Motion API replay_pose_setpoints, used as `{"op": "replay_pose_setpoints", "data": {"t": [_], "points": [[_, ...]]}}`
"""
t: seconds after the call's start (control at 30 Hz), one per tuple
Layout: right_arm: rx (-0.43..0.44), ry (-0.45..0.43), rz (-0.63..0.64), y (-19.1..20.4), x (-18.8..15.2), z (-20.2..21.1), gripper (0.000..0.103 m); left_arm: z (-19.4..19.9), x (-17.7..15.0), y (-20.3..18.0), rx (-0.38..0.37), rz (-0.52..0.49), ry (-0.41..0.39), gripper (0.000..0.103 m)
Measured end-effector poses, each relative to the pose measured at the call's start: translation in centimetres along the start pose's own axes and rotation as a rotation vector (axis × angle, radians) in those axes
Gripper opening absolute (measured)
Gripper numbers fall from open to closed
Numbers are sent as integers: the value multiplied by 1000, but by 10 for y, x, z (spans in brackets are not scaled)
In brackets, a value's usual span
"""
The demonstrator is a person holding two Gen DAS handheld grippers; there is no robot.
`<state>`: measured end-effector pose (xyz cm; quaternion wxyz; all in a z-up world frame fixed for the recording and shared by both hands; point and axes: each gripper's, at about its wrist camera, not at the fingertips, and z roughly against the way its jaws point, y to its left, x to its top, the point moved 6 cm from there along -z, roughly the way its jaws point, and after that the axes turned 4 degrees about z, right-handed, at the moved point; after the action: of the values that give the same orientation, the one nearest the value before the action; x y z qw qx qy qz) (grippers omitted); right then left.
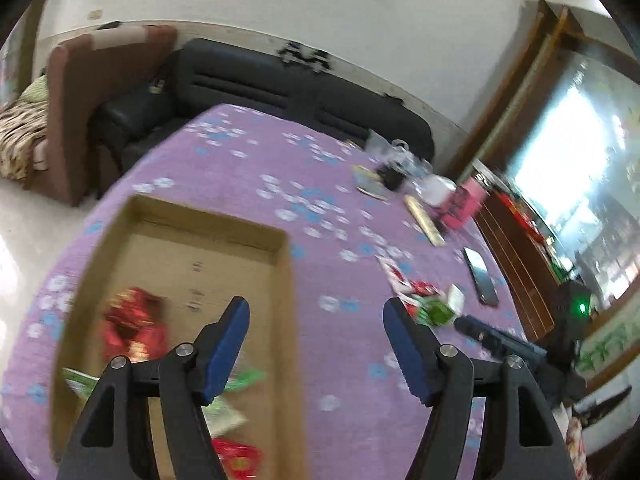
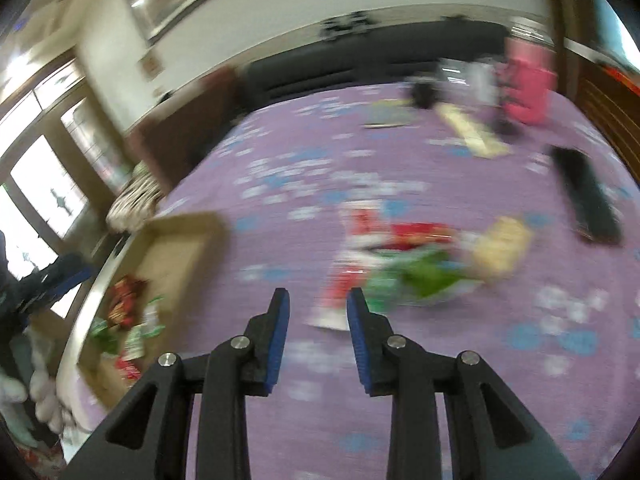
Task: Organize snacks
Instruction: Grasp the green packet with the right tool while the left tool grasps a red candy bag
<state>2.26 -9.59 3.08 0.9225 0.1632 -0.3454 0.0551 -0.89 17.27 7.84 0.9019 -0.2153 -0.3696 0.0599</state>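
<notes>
A shallow cardboard box (image 1: 282, 280) lies on the purple flowered tablecloth (image 1: 280, 168). It holds red snack packets (image 1: 134, 326) and green ones (image 1: 244, 378). My left gripper (image 1: 316, 344) is open and empty, over the box's right wall. Loose red, green and white snack packets (image 1: 428, 300) lie in a pile to its right. In the right wrist view that pile (image 2: 400, 264) lies just ahead of my right gripper (image 2: 318, 308), which is open and empty above the cloth. The box (image 2: 176, 240) is at its left. Both views are blurred.
A dark phone (image 1: 482, 276) lies right of the pile. Farther back are a pink box (image 1: 464, 202), a long yellowish pack (image 1: 424, 220), a flat booklet (image 1: 370, 182) and clear bags. A dark sofa (image 1: 248, 80) stands behind the table, a wooden cabinet (image 1: 516, 256) at its right.
</notes>
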Motion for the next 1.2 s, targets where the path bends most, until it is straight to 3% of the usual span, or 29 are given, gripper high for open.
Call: {"op": "replay_pose_setpoints", "data": {"t": [0.13, 0.33, 0.73, 1.2], "points": [[-34, 8, -81, -50, -10, 6, 29, -35, -16, -37, -27, -30, 71, 73], [-10, 40, -113, -66, -21, -13, 29, -71, -39, -74, -31, -89, 143, 73], [-67, -34, -111, -78, 7, -44, 34, -116, -51, -78, 12, -96, 211, 73], [-85, -102, -139, -95, 16, -39, 38, -151, -57, -90, 11, -89, 227, 73]]}}
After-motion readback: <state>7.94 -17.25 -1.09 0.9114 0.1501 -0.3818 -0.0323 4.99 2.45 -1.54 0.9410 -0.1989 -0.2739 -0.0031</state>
